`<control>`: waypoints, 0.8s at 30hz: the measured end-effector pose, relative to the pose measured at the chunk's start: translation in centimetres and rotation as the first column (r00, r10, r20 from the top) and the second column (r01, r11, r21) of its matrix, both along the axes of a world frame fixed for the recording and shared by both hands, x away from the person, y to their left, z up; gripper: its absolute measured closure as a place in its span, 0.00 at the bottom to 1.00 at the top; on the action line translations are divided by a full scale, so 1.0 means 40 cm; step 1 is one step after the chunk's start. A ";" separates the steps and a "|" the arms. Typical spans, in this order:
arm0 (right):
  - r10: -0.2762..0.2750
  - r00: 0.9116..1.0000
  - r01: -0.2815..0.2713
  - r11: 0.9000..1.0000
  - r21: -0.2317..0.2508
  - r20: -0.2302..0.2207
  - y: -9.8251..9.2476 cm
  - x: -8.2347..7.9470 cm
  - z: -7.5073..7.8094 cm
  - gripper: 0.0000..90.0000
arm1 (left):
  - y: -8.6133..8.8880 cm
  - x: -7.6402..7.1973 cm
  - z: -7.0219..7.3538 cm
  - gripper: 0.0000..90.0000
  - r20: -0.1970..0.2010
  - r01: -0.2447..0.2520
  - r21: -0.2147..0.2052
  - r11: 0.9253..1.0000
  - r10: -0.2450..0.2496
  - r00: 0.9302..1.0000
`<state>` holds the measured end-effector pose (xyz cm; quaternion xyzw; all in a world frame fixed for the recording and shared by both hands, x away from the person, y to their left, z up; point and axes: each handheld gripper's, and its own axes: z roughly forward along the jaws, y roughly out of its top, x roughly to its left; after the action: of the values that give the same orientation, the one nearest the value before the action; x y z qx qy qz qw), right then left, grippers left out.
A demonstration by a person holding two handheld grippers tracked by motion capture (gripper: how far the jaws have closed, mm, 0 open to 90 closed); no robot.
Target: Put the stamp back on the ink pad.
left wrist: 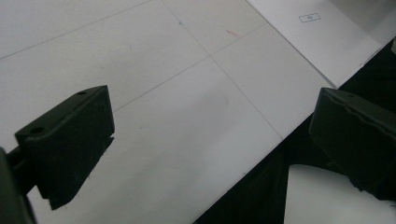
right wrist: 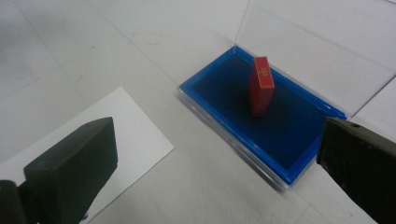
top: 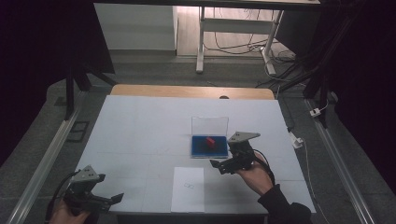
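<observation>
Work in hand: I am inking a small red stamp (right wrist: 261, 86) on a blue ink pad (right wrist: 233, 105), and a sheet of white paper (top: 187, 190) lies ready near me.
Stamp: it stands upright in the middle of the ink pad, alone, and nothing touches it.
Ink pad: it lies flat on the tabletop (top: 140, 126), a little right of the centre; its clear lid (top: 209, 125) stands open behind it.
Paper: it lies at the near edge of the tabletop, between my two hands; there is one small faint mark (top: 188, 185) on it, but it is too small to read.
Right tool (top: 223, 163): the jaws are wide apart and hold nothing; it hovers just beside the near right corner of the ink pad, and the stamp is ahead of the jaws, not between them.
Left tool (top: 108, 200): also wide open and empty, low at the near left corner of the tabletop, well apart from the ink pad.
Done, as I judge: the lid is already open and the stamp is set on the ink.
Left, as I judge: to take the stamp again, carry it to the paper and press it there; then maybe close the lid.
</observation>
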<state>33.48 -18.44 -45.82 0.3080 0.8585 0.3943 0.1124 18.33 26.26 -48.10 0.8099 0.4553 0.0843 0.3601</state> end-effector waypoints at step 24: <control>-0.062 0.997 0.062 0.998 -0.015 0.035 -0.104 -0.092 0.024 0.00 | 0.000 0.001 0.000 0.01 -0.002 -0.004 -0.001 1.000 0.004 1.000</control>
<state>29.80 -22.60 -44.86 0.3266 0.8496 0.3891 0.1419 18.36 26.27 -48.11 0.8090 0.4572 0.0840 0.3598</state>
